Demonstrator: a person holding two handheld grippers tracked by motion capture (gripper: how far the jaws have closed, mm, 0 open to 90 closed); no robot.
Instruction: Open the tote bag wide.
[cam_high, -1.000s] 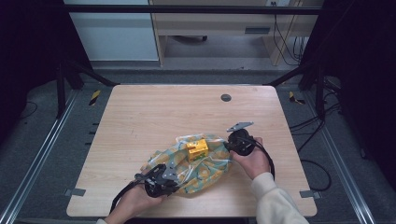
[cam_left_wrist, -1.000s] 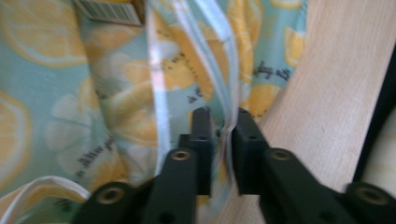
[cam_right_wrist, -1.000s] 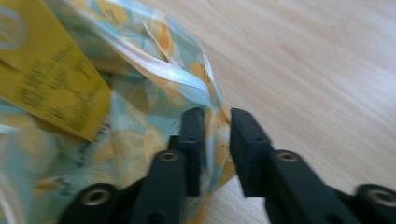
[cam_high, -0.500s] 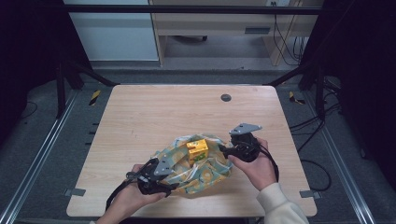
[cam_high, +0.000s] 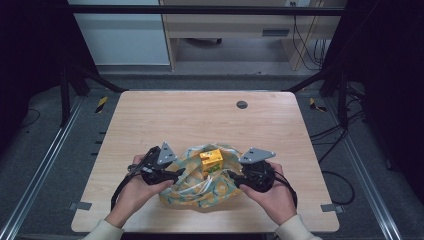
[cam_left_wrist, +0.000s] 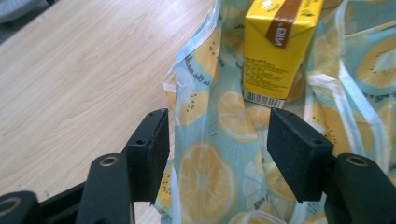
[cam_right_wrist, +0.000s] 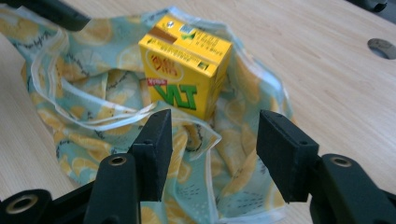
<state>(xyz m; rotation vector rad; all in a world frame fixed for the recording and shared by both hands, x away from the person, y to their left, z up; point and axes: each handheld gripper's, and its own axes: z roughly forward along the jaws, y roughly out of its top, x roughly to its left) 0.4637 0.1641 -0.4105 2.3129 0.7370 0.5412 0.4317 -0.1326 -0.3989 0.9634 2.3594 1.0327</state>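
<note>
A yellow drink carton (cam_high: 211, 161) is seen standing upright inside the lemon-print bag (cam_high: 200, 187) on the table (cam_high: 200, 120). Both the left hand-held gripper (cam_high: 176, 174) and right hand-held gripper (cam_high: 231, 176) are held apart over the fabric, the right having just narrowed slightly.

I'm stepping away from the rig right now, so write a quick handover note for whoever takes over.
Left gripper: open, jaws just opened, over the lemon-print bag, gripping nothing.
Right gripper: open, jaws just closing slightly, bag fabric below, nothing pinched.
Yellow drink carton: upright in the middle of the bag, near the front of the wooden table.
Done: carton sits inside the spread bag.
Left: probably regrip the bag edges and gather them around the carton.
</note>
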